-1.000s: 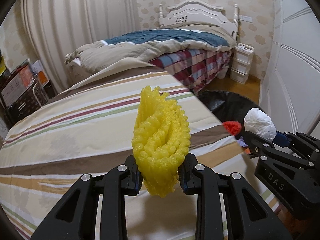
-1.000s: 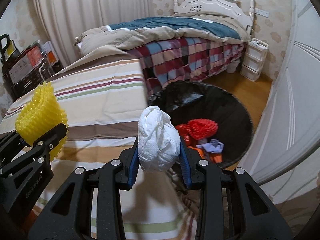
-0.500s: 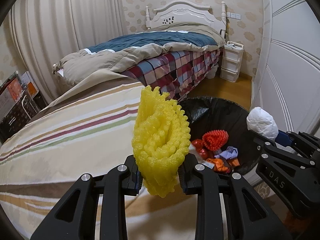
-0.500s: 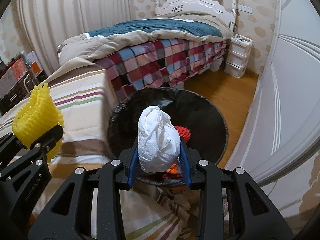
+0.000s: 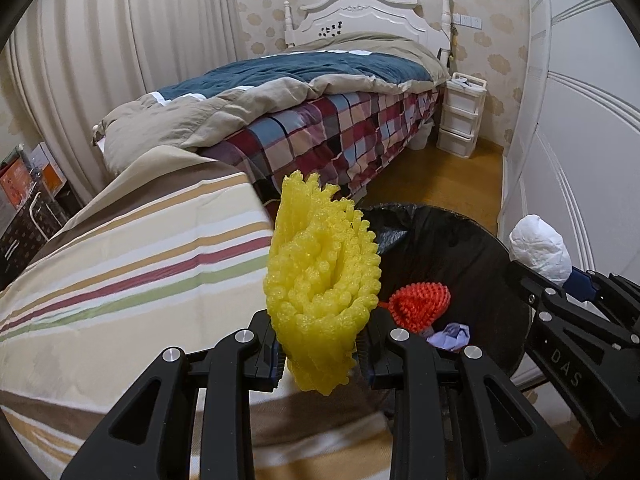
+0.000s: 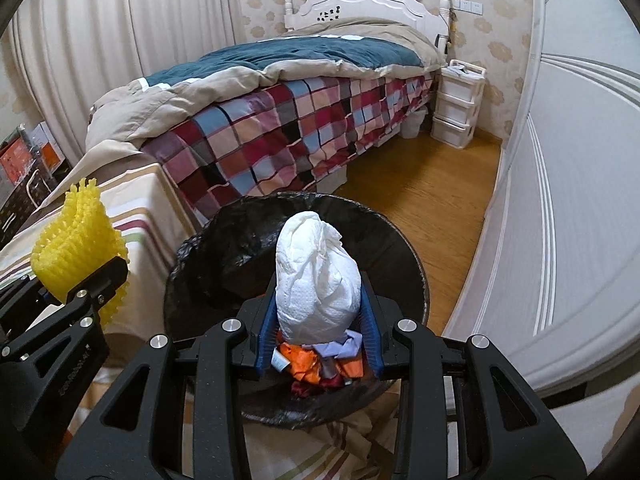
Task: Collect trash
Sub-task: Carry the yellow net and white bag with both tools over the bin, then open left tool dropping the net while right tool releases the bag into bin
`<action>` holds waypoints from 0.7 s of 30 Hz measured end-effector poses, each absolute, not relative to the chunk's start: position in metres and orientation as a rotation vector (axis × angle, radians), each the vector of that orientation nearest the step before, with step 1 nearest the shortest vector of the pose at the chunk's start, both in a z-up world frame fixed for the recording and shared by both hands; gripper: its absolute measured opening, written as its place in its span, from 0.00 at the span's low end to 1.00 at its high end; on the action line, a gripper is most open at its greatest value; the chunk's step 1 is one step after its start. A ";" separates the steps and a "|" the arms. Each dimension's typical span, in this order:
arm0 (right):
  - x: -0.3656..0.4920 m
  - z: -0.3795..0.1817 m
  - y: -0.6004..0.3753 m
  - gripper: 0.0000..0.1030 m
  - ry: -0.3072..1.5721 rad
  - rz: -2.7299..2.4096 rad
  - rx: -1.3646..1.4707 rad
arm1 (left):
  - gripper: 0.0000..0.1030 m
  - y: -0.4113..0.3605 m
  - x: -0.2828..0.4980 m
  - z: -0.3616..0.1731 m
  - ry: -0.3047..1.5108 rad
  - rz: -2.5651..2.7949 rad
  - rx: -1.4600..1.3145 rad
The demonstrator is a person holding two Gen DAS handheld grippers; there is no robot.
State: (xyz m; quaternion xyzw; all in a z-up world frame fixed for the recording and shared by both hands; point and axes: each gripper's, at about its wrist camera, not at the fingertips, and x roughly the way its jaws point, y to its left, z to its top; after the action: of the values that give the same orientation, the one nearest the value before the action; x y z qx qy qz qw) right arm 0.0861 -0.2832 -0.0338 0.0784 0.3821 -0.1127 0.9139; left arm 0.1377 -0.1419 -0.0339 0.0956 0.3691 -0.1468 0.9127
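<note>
the left gripper (image 5: 320, 354) is clamped on a yellow foam net (image 5: 322, 280) that stands up between its pads. the right gripper (image 6: 318, 338) pinches a white paper wad (image 6: 316, 276). just ahead of and below both lies the black-lined trash bin (image 6: 240, 236), holding red, orange and purple scraps (image 5: 420, 304). left of the tongs is a striped bedcover (image 5: 120, 264).
</note>
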 end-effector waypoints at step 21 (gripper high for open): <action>0.107 -0.053 -0.302 0.46 0.815 -0.259 0.186 | 0.56 -0.163 0.158 -0.042 0.787 -0.289 0.241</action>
State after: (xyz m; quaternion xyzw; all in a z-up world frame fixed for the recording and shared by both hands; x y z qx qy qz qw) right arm 0.1070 -0.3023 -0.0531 0.0900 0.3946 -0.1252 0.9058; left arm 0.1576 -0.1626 -0.0416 0.1169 0.3814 -0.1397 0.9063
